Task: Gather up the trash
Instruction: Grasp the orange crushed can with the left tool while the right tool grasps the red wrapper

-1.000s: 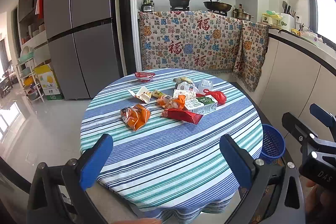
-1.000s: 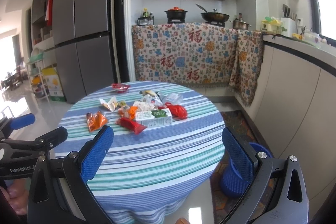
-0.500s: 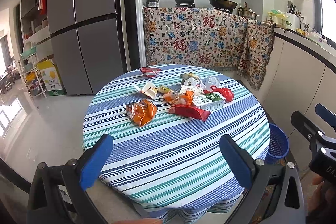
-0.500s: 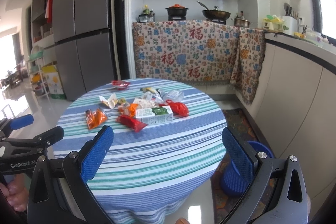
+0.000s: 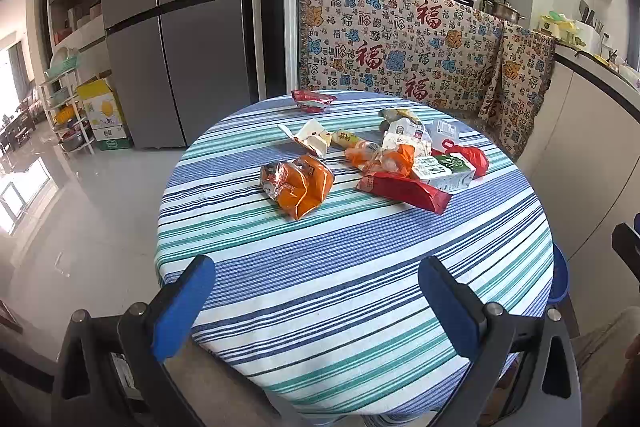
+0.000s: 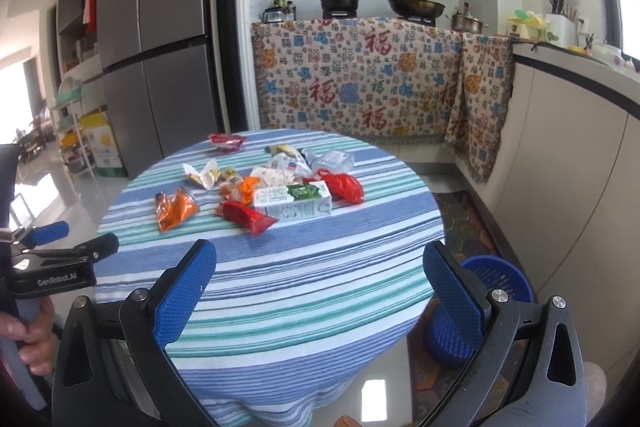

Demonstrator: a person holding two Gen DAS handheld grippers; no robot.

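Note:
Several pieces of trash lie on a round table with a striped cloth [image 5: 320,287]: an orange snack bag [image 5: 298,185], a red wrapper [image 5: 404,189], a green and white milk carton [image 5: 444,169], a red plastic bag [image 5: 472,157] and a small red packet [image 5: 312,99] at the far edge. My left gripper [image 5: 316,301] is open and empty over the near table edge. My right gripper [image 6: 320,287] is open and empty, short of the carton [image 6: 294,201]. A blue basket [image 6: 480,311] stands on the floor right of the table.
A grey fridge [image 5: 176,27] stands behind the table on the left. A counter draped with patterned cloth [image 5: 400,51] holds pots at the back. White cabinets [image 6: 572,187] run along the right. A shelf rack with boxes [image 5: 80,107] is far left.
Both grippers have moved closer to the table and the trash looks larger. In the left wrist view the right gripper has slid toward the right edge. Both stay open.

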